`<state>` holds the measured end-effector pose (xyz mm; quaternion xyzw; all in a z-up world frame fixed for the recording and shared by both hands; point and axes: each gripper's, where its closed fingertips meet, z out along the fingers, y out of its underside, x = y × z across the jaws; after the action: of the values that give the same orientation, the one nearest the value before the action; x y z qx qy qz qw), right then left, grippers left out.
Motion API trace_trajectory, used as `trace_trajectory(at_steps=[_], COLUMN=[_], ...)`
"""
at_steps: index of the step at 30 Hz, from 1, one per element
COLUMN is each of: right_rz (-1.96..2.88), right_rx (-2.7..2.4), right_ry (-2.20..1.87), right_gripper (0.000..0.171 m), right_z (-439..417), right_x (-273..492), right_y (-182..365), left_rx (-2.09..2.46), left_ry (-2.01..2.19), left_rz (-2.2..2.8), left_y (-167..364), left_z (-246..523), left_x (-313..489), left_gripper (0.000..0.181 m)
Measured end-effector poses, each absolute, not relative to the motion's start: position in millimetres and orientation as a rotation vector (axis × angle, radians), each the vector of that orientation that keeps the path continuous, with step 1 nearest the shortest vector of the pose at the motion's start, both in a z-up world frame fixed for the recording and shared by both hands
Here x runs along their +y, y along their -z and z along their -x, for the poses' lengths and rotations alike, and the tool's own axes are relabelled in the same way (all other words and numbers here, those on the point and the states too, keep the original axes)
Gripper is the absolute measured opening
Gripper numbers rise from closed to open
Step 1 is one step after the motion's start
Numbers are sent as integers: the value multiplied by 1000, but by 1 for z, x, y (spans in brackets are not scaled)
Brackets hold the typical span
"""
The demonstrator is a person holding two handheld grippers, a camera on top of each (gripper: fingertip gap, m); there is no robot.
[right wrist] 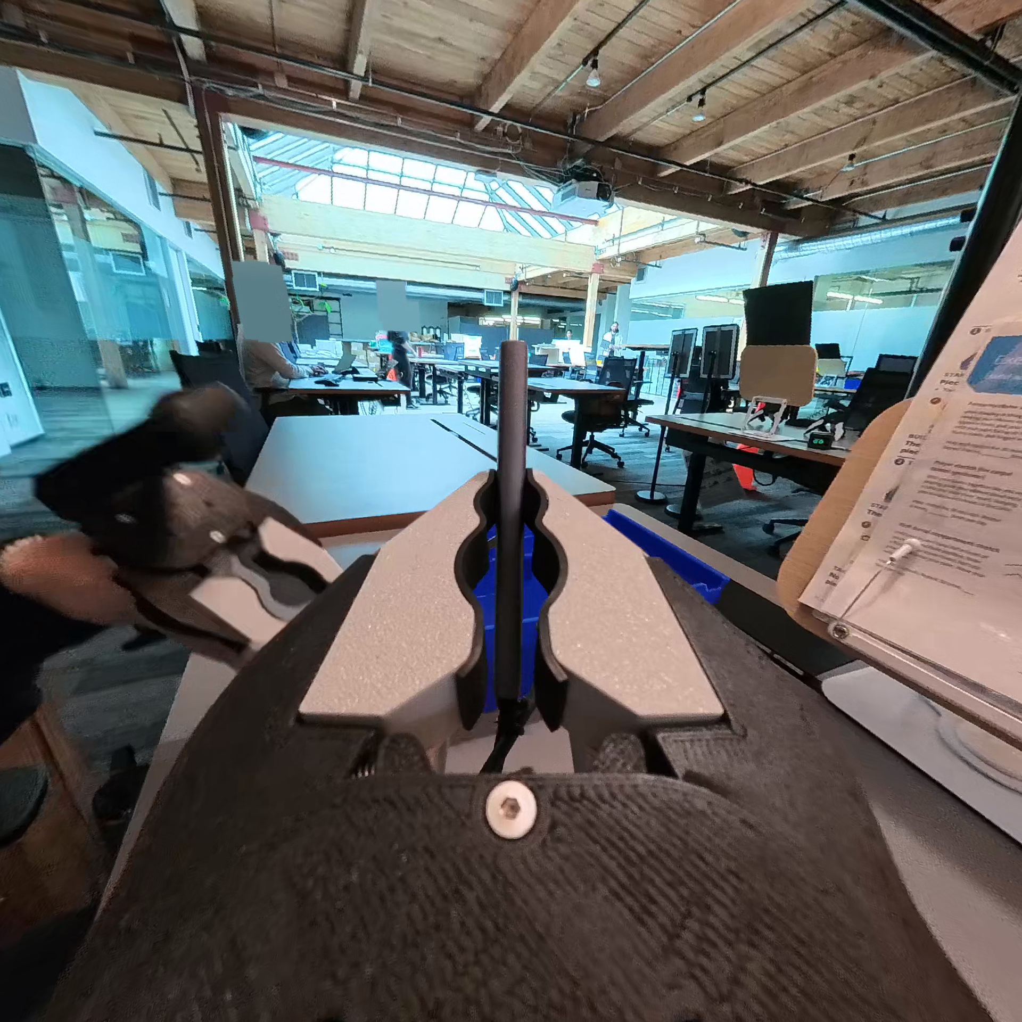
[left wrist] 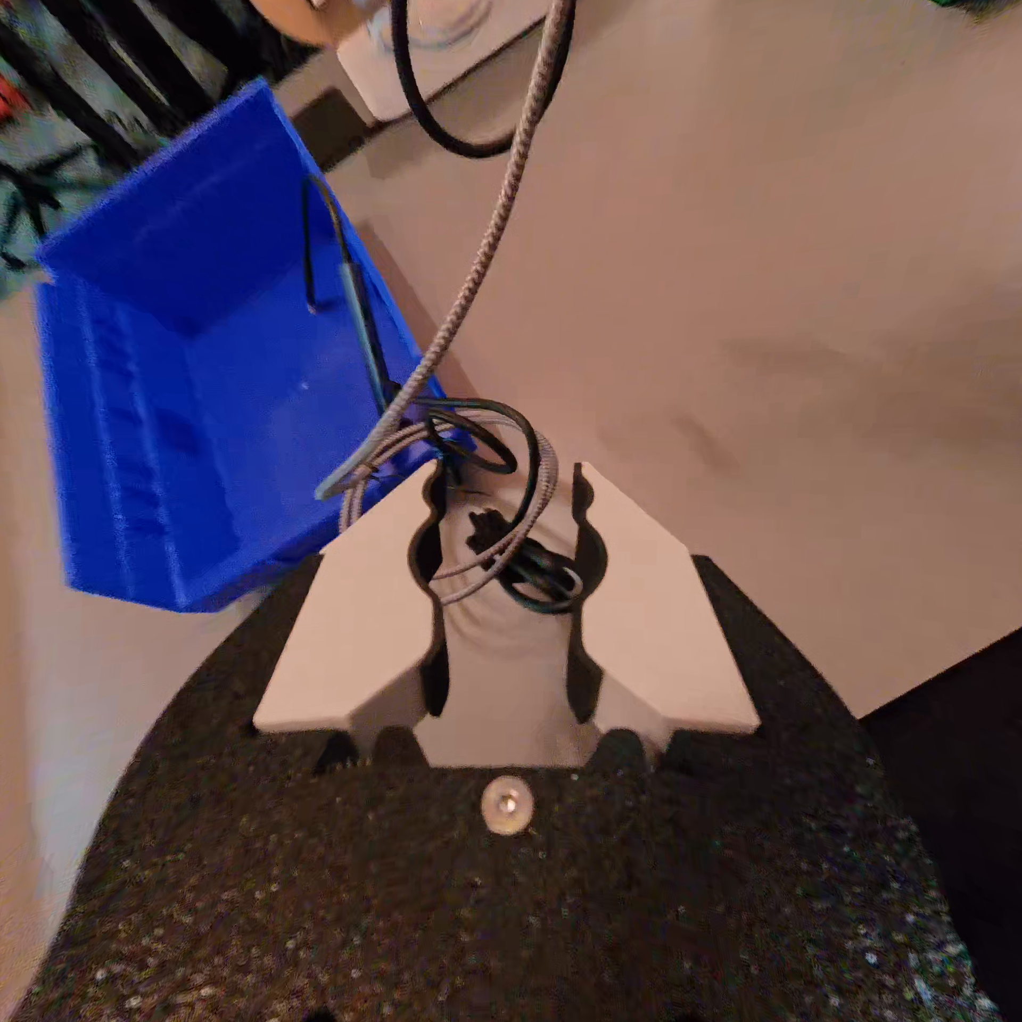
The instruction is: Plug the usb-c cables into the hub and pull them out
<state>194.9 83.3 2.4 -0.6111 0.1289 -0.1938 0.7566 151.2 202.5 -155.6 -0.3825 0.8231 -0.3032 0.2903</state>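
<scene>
Right claw clamped on slim dark hub, upright between the fingers, above blue bin. Left claw spread open over coiled grey and black usb-c cables on tabletop, just beside the bin.

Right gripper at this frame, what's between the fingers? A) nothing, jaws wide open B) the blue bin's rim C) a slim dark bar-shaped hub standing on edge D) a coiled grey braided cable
C: in the right wrist view the right gripper is shut on the slim dark hub, which stands on edge and sticks out past the fingertips, with the blue bin behind it.
</scene>
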Motion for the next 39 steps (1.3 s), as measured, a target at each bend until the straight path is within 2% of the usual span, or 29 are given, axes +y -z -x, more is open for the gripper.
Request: trace_trajectory(at_steps=[1,4,6,8,14,19,24,31,35,39], right_rz=[1326,1311,1321,1360,1300,1260,1240,1250,1272,1230], right_rx=[279,278,271,258,377,384,405,482,502,470], right_ry=[420,409,415,453,401,418,441,434,443,372], right_gripper=[8,8,8,7,7,7,7,7,7,7], right_z=[-195,-196,-196,-198,-219,-219,-217,-232,-238,-229], right_x=[86,93,96,93,64,55,48,42,47,54], right_y=[-3,-2,3,17,44,42,47,68,79,73], left_rx=[2234,2225,2220,2162,2215,2039,1781,1511,1512,1530], left_ry=[830,749,755,809,1412,1506,1803,2468,2520,2284], left_rz=[1094,1200,1196,1209,1376,1409,1357,1151,1166,1215], left_y=[168,197,201,188,161,153,113,55,52,66], left_z=[-155,-181,-191,-196,-178,-188,-195,-176,-175,-189], left_x=[196,196,196,204,206,235,244,255,256,257], left_gripper=[49,49,14,9,8,3,3,3,3,3])
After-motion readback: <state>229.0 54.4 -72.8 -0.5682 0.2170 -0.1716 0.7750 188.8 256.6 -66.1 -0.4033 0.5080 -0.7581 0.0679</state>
